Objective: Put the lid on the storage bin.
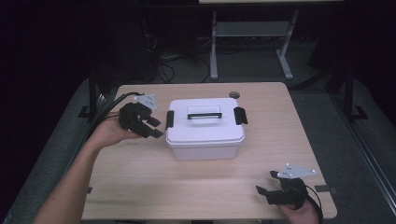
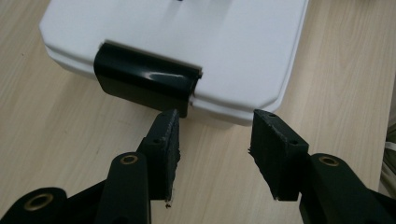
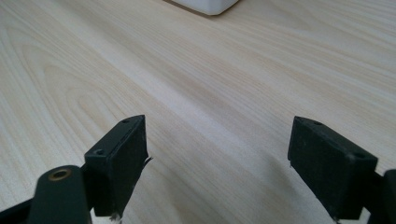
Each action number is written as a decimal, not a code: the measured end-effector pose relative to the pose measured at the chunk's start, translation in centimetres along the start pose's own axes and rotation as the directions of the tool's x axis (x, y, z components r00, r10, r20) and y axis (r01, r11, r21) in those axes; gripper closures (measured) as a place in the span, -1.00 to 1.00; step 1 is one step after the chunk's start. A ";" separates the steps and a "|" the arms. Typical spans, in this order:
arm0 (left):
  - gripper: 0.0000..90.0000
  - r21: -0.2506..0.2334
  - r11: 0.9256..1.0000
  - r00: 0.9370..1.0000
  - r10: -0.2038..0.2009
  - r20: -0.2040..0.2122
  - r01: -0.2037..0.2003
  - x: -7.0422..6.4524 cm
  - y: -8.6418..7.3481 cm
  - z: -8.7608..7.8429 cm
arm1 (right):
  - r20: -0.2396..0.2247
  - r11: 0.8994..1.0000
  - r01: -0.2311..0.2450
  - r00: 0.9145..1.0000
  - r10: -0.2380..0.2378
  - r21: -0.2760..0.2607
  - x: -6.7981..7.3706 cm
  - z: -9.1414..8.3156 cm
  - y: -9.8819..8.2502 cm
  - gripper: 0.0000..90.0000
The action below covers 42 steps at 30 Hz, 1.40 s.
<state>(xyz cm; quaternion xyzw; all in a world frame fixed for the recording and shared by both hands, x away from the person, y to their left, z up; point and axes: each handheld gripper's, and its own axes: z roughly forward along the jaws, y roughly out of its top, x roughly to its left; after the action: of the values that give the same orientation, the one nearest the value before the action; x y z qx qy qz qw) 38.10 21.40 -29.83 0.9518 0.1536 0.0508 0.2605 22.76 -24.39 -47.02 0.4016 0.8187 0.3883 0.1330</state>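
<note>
1. A white lidded box (image 1: 205, 127) is sitting near the middle of the pale wooden tabletop (image 1: 140, 177), its lid closed and its black carry handle (image 1: 204, 113) lying flat on top.
2. Black latches are sitting on both short ends of the box: the left latch (image 1: 169, 119) is facing the left tongs, and the right latch (image 1: 240, 115) is on the far side.
3. The left tongs (image 1: 156, 127) are hovering just beside the box's left end, held in a hand (image 1: 109, 133) that is coming in from the lower left of the high view.
4. In the left gripper view, the left tongs (image 2: 215, 140) are standing partly open with nothing between the jaws; one jaw tip is lying right below the left latch (image 2: 147, 84), though whether it is touching cannot be told, and the other is pointing at the lid's corner.
5. The right tongs (image 1: 261, 190) are resting low near the front right corner of the tabletop, well apart from the box.
6. In the right gripper view, the right tongs (image 3: 217, 140) are standing wide open over bare wood, holding nothing, with a corner of the box (image 3: 210, 5) showing at the top edge.
</note>
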 end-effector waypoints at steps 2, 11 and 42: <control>0.13 0.002 1.000 1.000 -0.002 0.000 0.002 -0.1 -0.4 0.1 | 0.000 1.000 0.001 1.000 -0.001 0.000 0.0 0.0 0.0 -0.57; 0.11 -0.016 0.999 0.999 -0.049 -0.004 0.049 -0.5 -2.6 0.6 | 0.001 1.000 0.004 1.000 -0.004 0.000 0.1 0.0 0.0 -0.57; -0.01 -0.039 0.991 0.992 -0.126 -0.019 0.125 -2.9 -8.4 2.3 | 0.002 1.000 0.001 1.000 -0.001 0.004 0.1 -0.1 -0.1 -0.57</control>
<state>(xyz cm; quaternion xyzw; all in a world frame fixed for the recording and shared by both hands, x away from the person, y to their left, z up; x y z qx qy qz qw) 33.55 26.21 -36.16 0.9345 0.2150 0.0474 0.2795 22.60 -24.38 -47.04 0.4020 0.8194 0.3862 0.1333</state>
